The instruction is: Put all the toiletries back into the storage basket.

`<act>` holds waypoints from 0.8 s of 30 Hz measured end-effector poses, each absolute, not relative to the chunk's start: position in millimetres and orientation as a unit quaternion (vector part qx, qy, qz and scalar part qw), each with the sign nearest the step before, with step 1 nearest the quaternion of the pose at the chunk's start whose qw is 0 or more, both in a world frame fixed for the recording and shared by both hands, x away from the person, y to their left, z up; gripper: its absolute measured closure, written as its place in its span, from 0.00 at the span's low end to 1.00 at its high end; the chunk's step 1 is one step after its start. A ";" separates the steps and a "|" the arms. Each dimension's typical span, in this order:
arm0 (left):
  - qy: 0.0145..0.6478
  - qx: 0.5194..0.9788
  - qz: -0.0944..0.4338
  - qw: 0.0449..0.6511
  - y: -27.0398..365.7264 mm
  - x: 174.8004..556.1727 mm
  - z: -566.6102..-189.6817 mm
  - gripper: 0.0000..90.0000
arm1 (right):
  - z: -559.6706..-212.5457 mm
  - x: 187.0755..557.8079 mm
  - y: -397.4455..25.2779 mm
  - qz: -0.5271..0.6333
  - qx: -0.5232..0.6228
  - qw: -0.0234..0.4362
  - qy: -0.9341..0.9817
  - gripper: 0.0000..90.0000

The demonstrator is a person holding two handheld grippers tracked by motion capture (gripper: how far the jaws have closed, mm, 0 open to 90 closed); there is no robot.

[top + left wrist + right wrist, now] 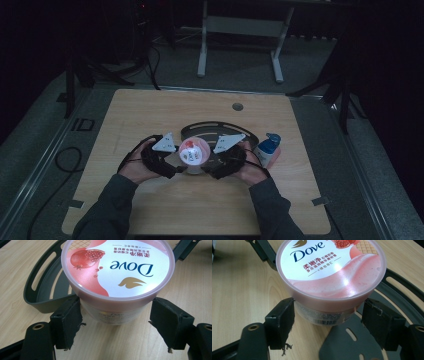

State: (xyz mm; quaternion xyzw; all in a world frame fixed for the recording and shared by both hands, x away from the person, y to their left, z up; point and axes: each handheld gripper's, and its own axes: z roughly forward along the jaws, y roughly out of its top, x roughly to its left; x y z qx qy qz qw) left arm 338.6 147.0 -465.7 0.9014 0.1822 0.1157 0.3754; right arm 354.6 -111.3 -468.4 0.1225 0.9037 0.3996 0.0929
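While both hands bring their tools in from opposite sides, the left gripper (172, 167) and the right gripper (212, 167) each stand with jaws spread around the lower body of the Dove tub (193, 154), pads close to its wall but not clearly pressing. The tub rests on the table (150, 115), partly over the black curved tray (210, 127). To grip well, I'd close below the lid rim, evenly; the blue-capped bottle (268, 149) stands beyond
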 end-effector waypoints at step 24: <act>0.198 0.898 0.120 0.373 143.6 378.2 -463.3 0.26 | -465.9 383.5 -105.3 0.393 0.166 0.113 0.897 0.29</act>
